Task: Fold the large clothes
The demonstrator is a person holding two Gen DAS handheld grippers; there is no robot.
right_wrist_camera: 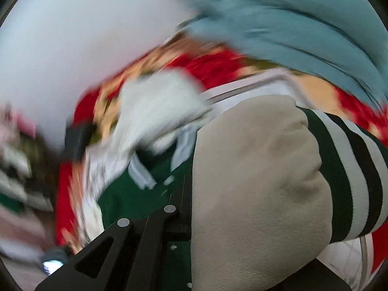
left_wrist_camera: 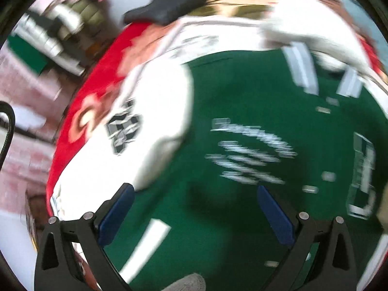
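red patterned blanket [left_wrist_camera: 80, 111] underneath | dark object [left_wrist_camera: 169, 7] on its far edge | blue-grey cloth [right_wrist_camera: 291, 24] beyond

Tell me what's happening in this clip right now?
A person with a gripper in each hand is folding a green varsity jacket with cream sleeves, spread on a red patterned blanket. The right gripper is shut on the cream sleeve near its striped cuff. The left gripper is open and empty above the jacket's green body. Both views are blurred.
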